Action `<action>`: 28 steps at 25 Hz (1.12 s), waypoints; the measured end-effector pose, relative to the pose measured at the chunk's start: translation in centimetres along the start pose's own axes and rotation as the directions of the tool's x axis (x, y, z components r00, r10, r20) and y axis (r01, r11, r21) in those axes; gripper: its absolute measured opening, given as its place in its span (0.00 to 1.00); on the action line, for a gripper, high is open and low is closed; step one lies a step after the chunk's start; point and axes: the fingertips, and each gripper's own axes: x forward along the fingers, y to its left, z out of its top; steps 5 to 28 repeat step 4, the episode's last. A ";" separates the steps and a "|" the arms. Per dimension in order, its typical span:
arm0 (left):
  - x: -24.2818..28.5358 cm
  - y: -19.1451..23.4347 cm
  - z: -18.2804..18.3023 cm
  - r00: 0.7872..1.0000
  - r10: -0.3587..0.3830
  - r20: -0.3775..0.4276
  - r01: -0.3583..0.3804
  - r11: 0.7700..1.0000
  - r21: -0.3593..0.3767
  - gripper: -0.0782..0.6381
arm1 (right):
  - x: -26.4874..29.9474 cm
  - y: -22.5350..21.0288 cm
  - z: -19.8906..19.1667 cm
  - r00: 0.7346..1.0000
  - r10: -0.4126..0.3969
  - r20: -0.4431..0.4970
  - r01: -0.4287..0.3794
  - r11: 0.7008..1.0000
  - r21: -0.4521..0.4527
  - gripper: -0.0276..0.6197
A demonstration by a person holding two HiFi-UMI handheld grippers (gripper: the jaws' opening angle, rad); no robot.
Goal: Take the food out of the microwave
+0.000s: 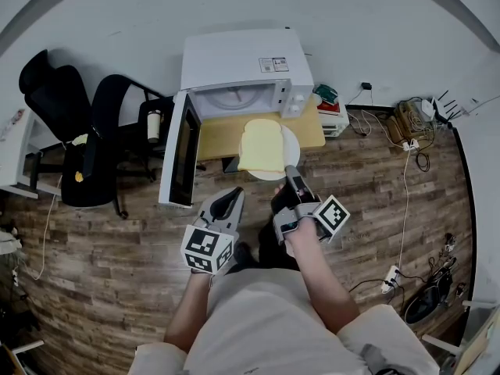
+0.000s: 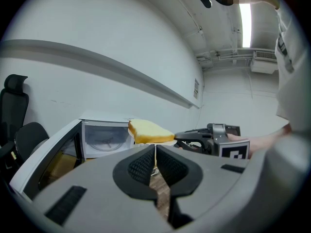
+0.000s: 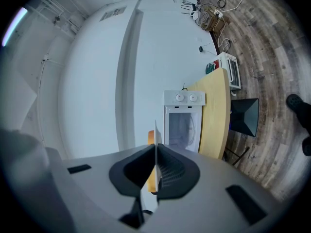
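Okay, status: right tool (image 1: 291, 180) is clamped shut on the near rim of the plate (image 1: 293, 142), with the bread slice (image 1: 260, 148) lying flat on top. In the right gripper view the rim shows as a thin white line pinched between the jaws, bread off to one side of it.

The plate reads as clear of the microwave (image 1: 242, 65). Its cavity (image 1: 234, 100) looks empty in both the head view and the left gripper view, just the turntable. In the head view the plate sits mid-frame, overlapping the front edge of the counter (image 1: 217, 135), directly ahead of my right tool and up-right of the left one.

Left tool (image 1: 231, 201) has its jaws together on nothing and hangs just left of the right tool, lower in frame (idle, as far as I can judge).

My read on the key relation: the grip is on one edge only, so the load hangs out beyond the jaws, away from me. The plate has to stay level or the bread slides.

Room: the open door (image 1: 181, 158) swings out at frame left, so that side is blocked. Bare counter shows left of the plate for a set-down, and there's open floor toward me. The right side is free too.
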 end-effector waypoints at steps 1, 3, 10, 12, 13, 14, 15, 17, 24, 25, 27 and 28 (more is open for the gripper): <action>0.1 0.1 0.0 1.000 0.000 -0.001 0.000 1.000 0.000 0.12 | 0.1 0.0 0.0 1.000 0.002 0.000 -0.002 1.000 0.002 0.06; 0.1 0.2 -0.1 1.000 0.002 -0.003 -0.002 1.000 0.000 0.12 | 0.2 0.0 0.1 1.000 0.003 -0.001 -0.003 1.000 -0.001 0.06; 0.2 0.2 -0.1 1.000 0.003 -0.004 -0.003 1.000 0.000 0.12 | 0.2 -0.1 0.2 1.000 0.002 -0.002 -0.002 1.000 -0.003 0.06; 0.2 0.2 -0.1 1.000 0.003 -0.004 -0.003 1.000 0.000 0.12 | 0.2 -0.1 0.2 1.000 0.002 -0.002 -0.002 1.000 -0.003 0.06; 0.2 0.2 -0.1 1.000 0.003 -0.004 -0.003 1.000 0.000 0.12 | 0.2 -0.1 0.2 1.000 0.002 -0.002 -0.002 1.000 -0.003 0.06; 0.2 0.2 -0.1 1.000 0.003 -0.004 -0.003 1.000 0.000 0.12 | 0.2 -0.1 0.2 1.000 0.002 -0.002 -0.002 1.000 -0.003 0.06; 0.2 0.2 -0.1 1.000 0.003 -0.004 -0.003 1.000 0.000 0.12 | 0.2 -0.1 0.2 1.000 0.002 -0.002 -0.002 1.000 -0.003 0.06; 0.2 0.2 -0.1 1.000 0.003 -0.004 -0.003 1.000 0.000 0.12 | 0.2 -0.1 0.2 1.000 0.002 -0.002 -0.002 1.000 -0.003 0.06; 0.2 0.2 -0.1 1.000 0.003 -0.004 -0.003 1.000 0.000 0.12 | 0.2 -0.1 0.2 1.000 0.002 -0.002 -0.002 1.000 -0.003 0.06; 0.2 0.2 -0.1 1.000 0.003 -0.004 -0.003 1.000 0.000 0.12 | 0.2 -0.1 0.2 1.000 0.002 -0.002 -0.002 1.000 -0.003 0.06; 0.2 0.2 -0.1 1.000 0.003 -0.004 -0.003 1.000 0.000 0.12 | 0.2 -0.1 0.2 1.000 0.002 -0.002 -0.002 1.000 -0.003 0.06; 0.2 0.2 -0.1 1.000 0.003 -0.004 -0.003 1.000 0.000 0.12 | 0.2 -0.1 0.2 1.000 0.002 -0.002 -0.002 1.000 -0.003 0.06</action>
